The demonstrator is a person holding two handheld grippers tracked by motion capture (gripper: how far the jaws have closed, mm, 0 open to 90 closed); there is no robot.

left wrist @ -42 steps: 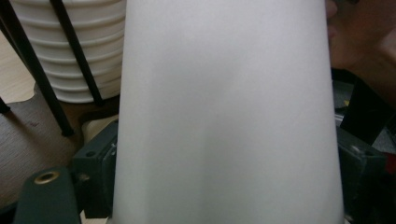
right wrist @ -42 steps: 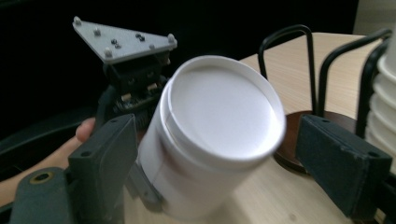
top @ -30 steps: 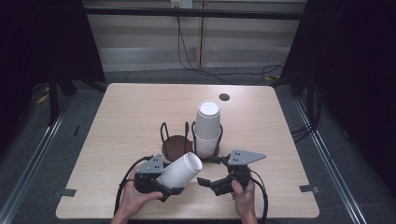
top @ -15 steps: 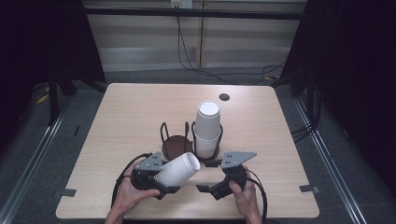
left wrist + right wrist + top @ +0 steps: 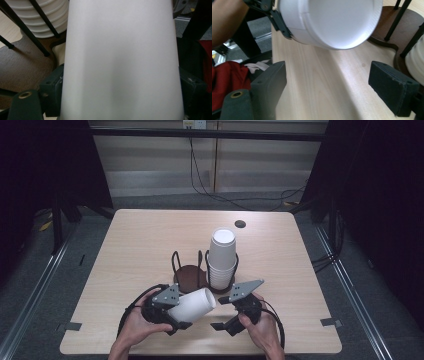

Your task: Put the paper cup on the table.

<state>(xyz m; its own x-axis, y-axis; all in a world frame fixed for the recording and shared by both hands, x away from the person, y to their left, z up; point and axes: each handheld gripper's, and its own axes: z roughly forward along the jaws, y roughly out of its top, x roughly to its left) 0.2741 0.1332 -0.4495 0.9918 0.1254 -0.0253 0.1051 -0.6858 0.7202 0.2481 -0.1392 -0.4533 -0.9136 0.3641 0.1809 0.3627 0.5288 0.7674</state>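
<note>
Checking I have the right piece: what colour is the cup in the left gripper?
Plain white, no print. The cup shows best in the high view, clamped in the left gripper.

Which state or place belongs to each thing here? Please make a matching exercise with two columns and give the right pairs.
Things:
1. single white cup
2. stack of white cups
3. right gripper
4. dark round base

States or places:
A. open, nothing between its fingers
B. bare, beside the stack, inside the black wire holder
C. lying on its side, clamped in the left gripper
D. standing upright in the holder

Pairs: 1-C, 2-D, 3-A, 4-B
</note>
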